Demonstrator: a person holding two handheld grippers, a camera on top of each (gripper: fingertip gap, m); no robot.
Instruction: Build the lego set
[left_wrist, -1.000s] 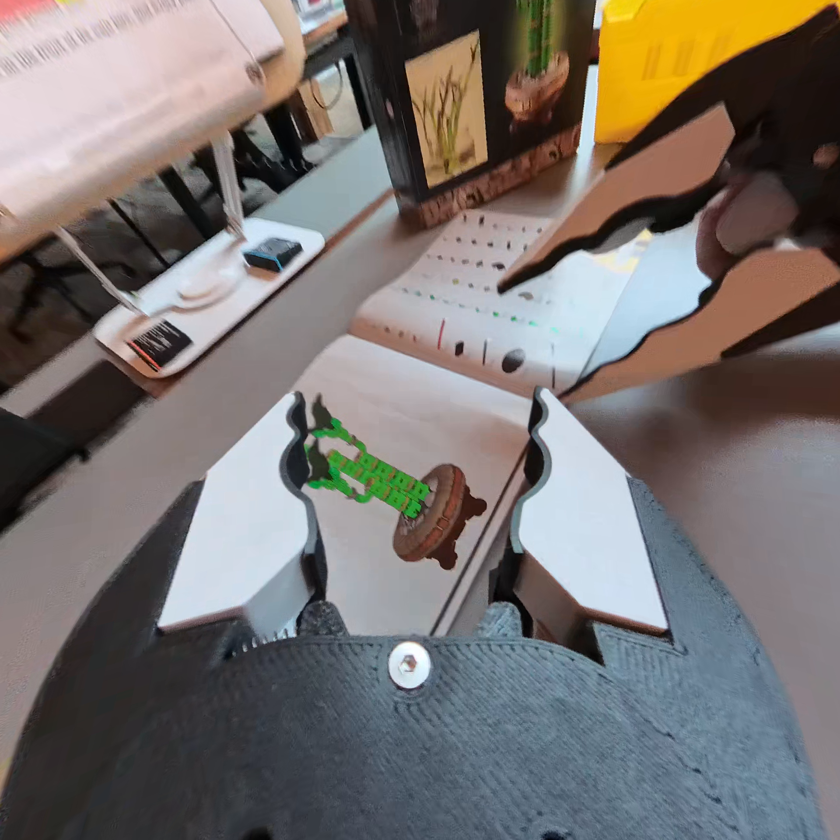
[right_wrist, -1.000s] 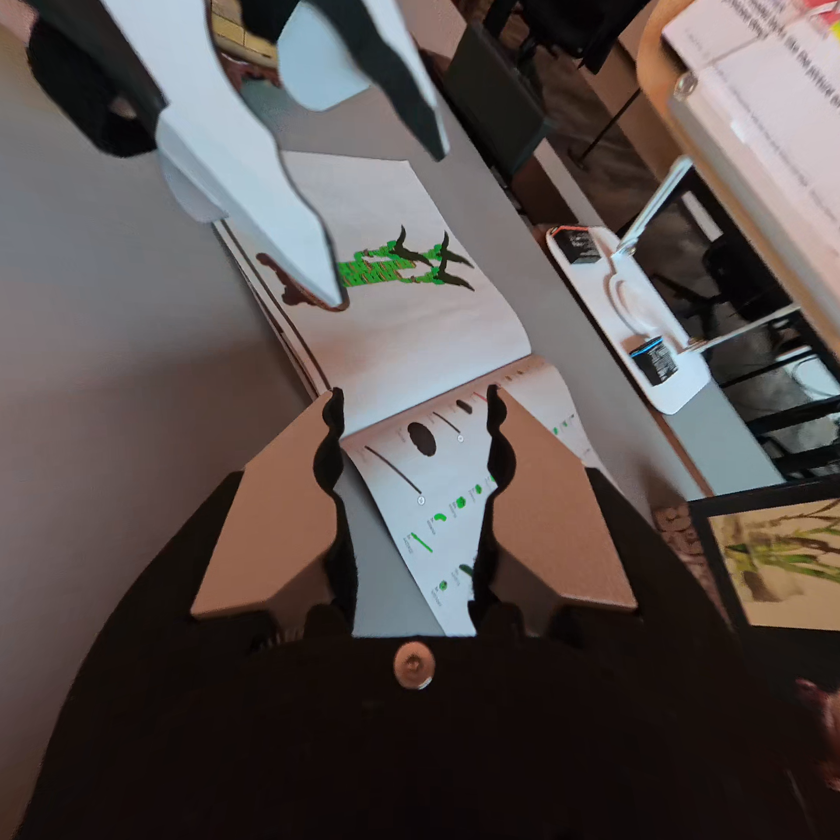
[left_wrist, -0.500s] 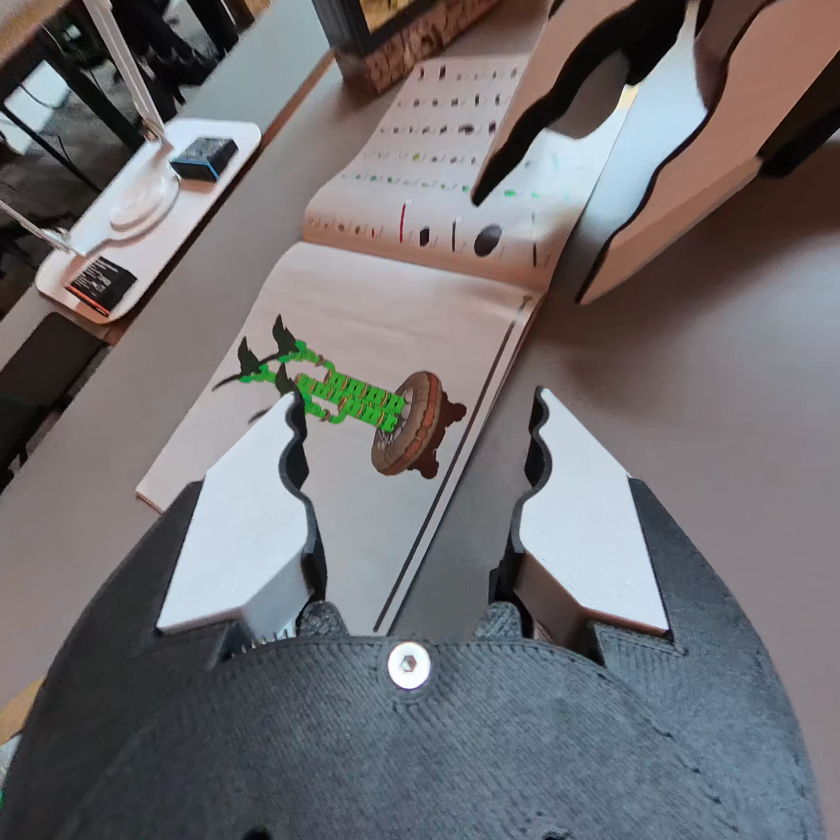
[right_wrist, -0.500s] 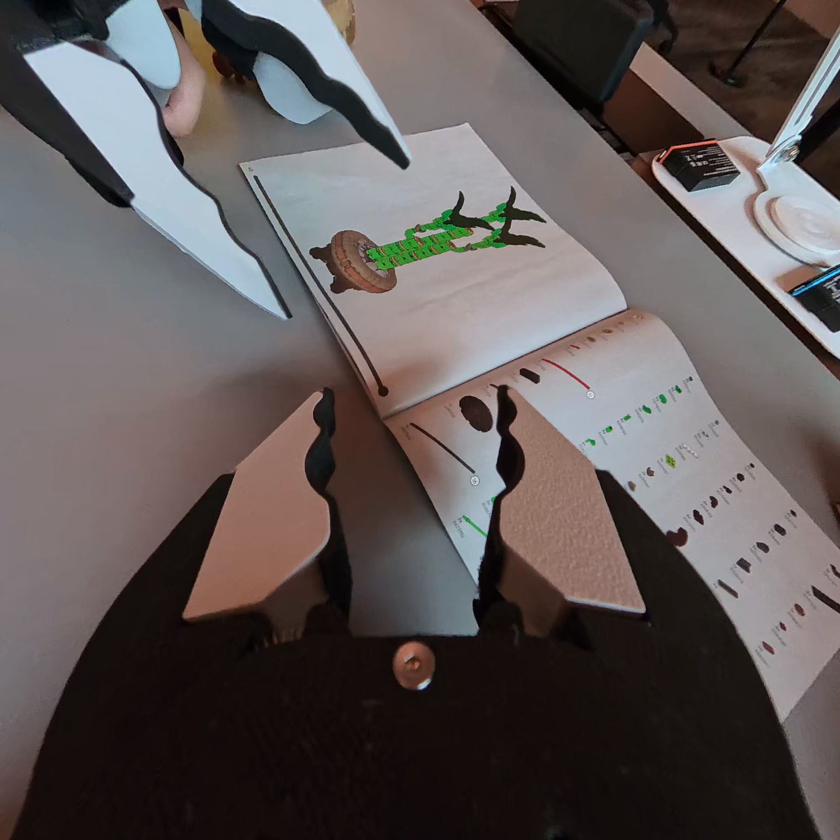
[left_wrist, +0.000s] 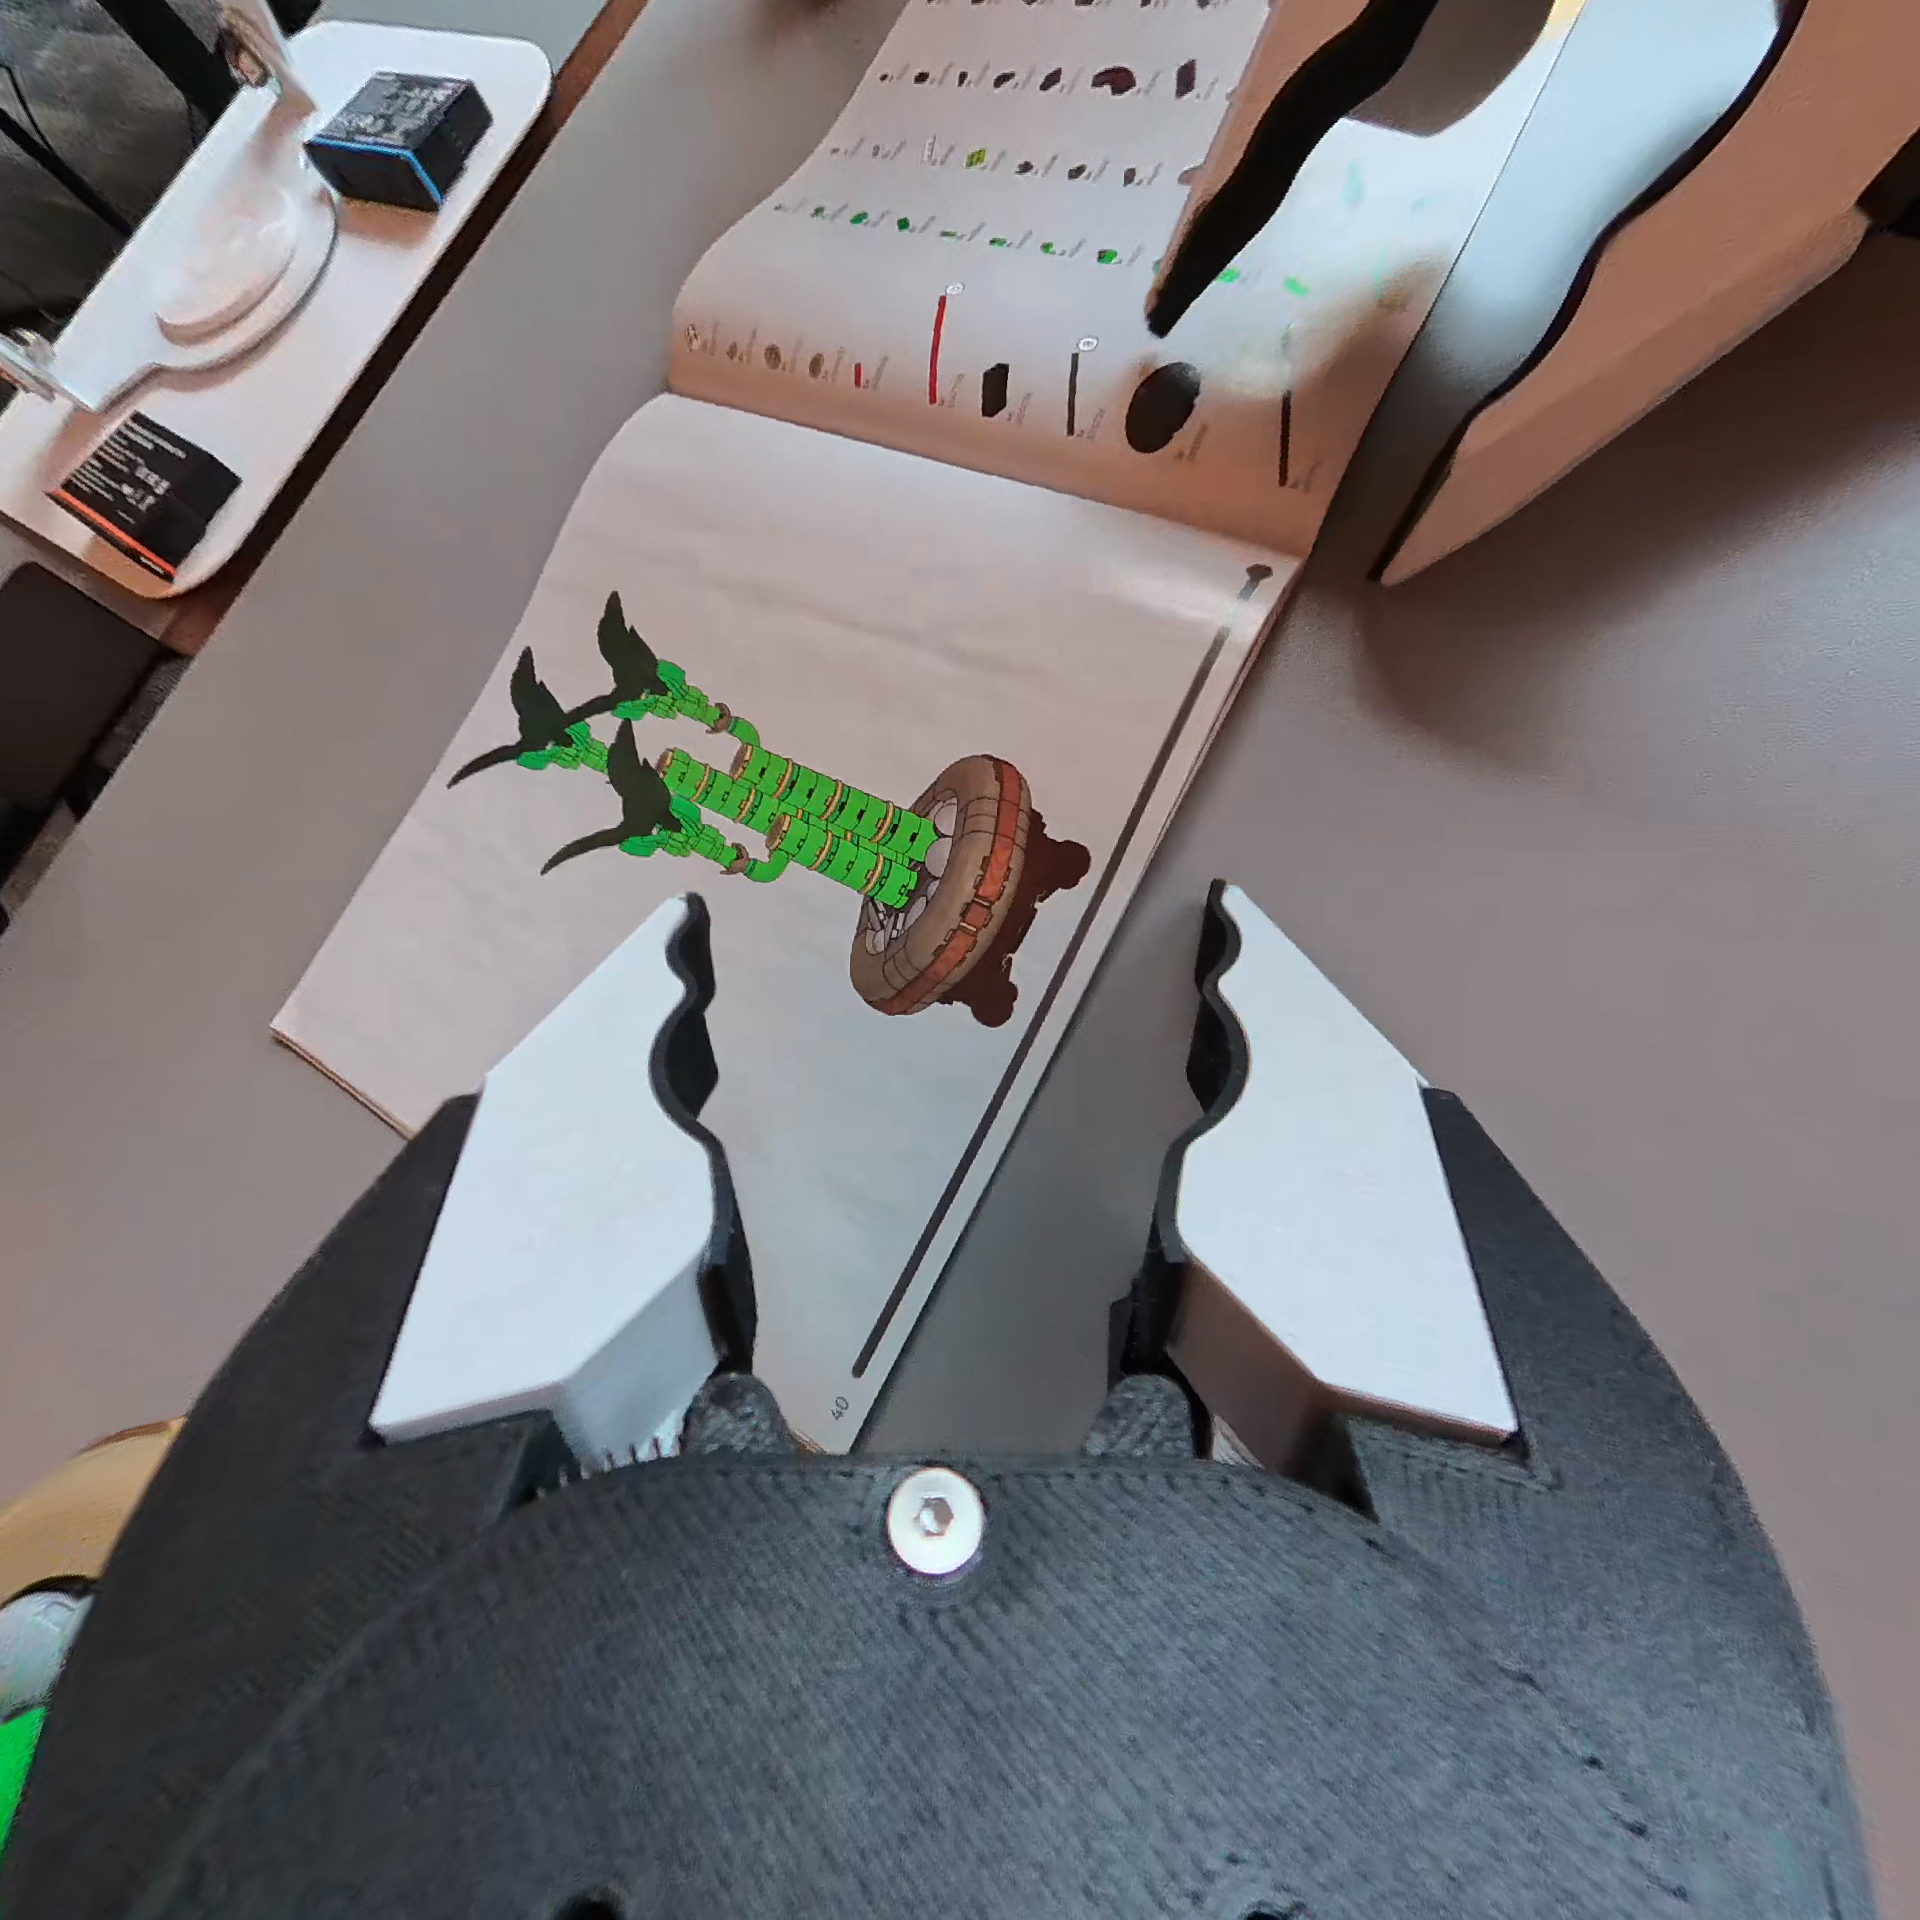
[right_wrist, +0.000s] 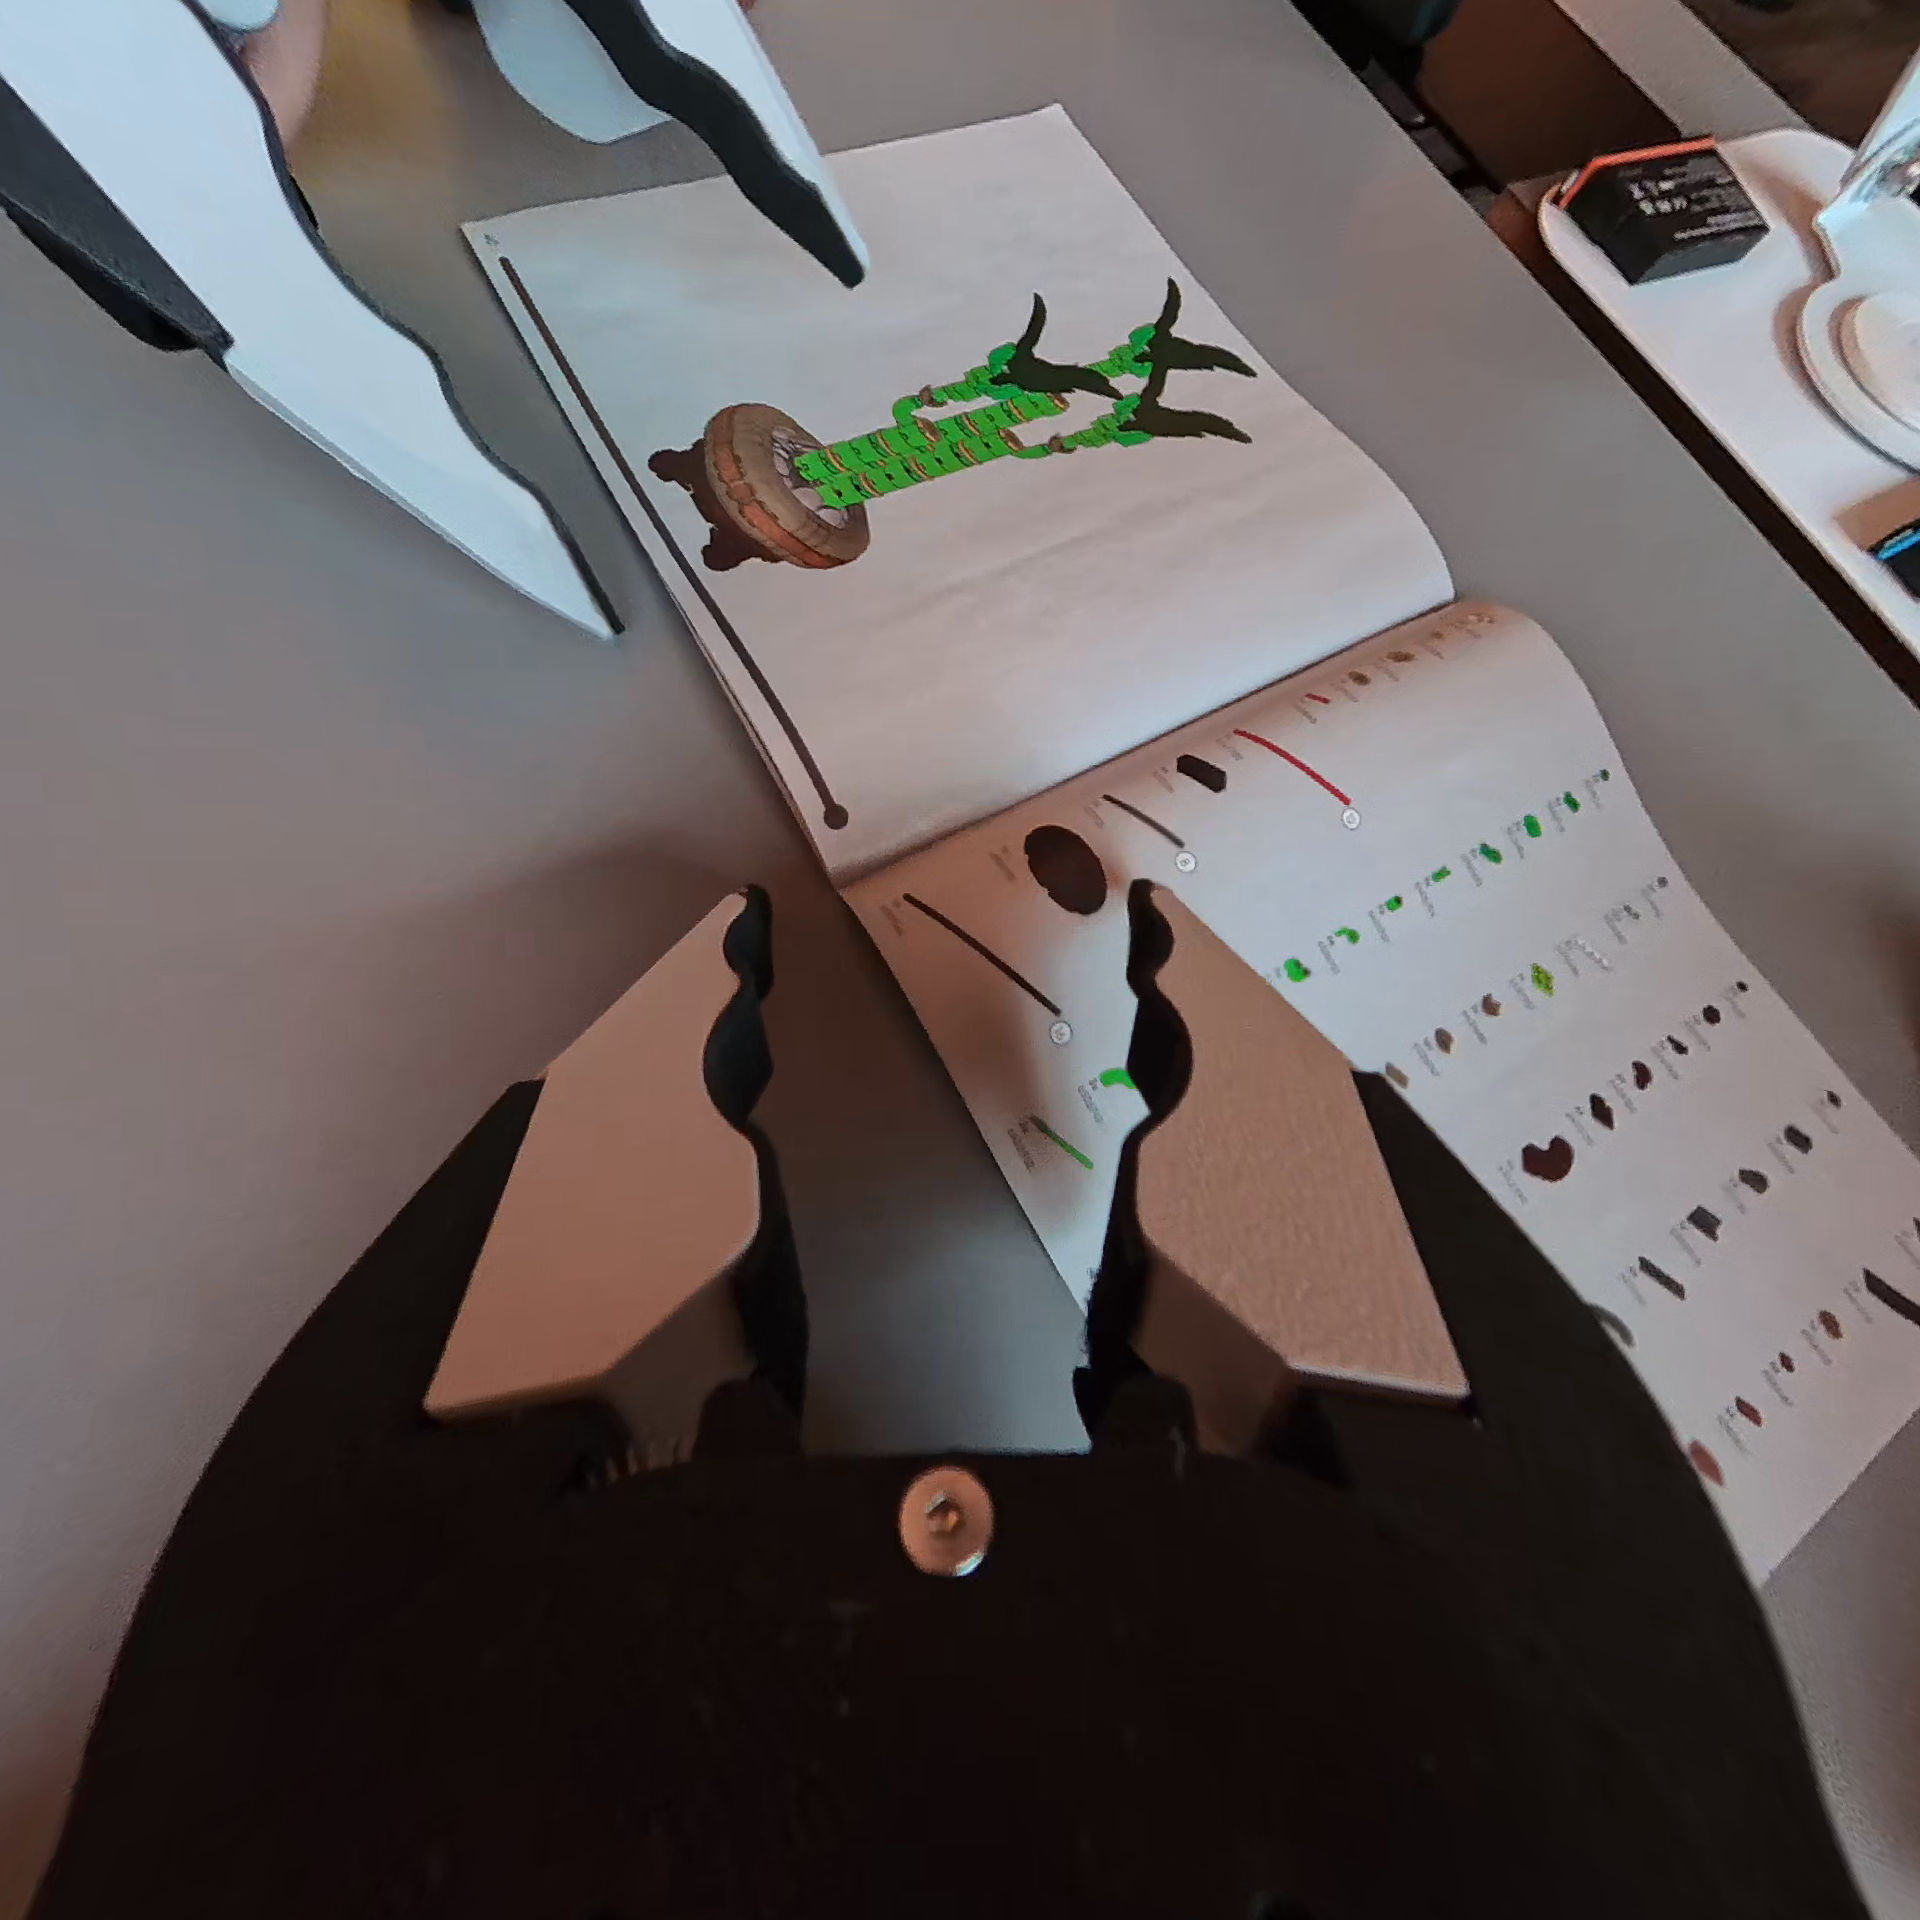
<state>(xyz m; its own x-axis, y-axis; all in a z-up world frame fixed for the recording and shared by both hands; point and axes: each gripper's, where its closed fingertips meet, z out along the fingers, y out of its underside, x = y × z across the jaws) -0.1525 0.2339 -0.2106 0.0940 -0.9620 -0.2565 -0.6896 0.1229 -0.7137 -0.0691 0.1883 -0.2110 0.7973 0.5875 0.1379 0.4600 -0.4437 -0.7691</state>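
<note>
1. Clearly spread and empty: left gripper (left_wrist: 951, 904), held over the open instruction booklet's (left_wrist: 831, 582) picture page on the table (left_wrist: 1558, 883).
2. Right gripper (right_wrist: 940, 899) likewise spread, empty, held over the booklet's parts-list page edge.

Left gripper (left_wrist: 951, 904) held open over an open instruction booklet (left_wrist: 883, 582) on a grey table (left_wrist: 1558, 831). Right gripper (left_wrist: 1262, 447) opposite, also open, above the parts page.

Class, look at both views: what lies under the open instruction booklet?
The open white paper instruction booklet lies flat on the plain grey tabletop, which shows around its edges. Whatever lies beneath its pages is covered and cannot be seen.
</note>
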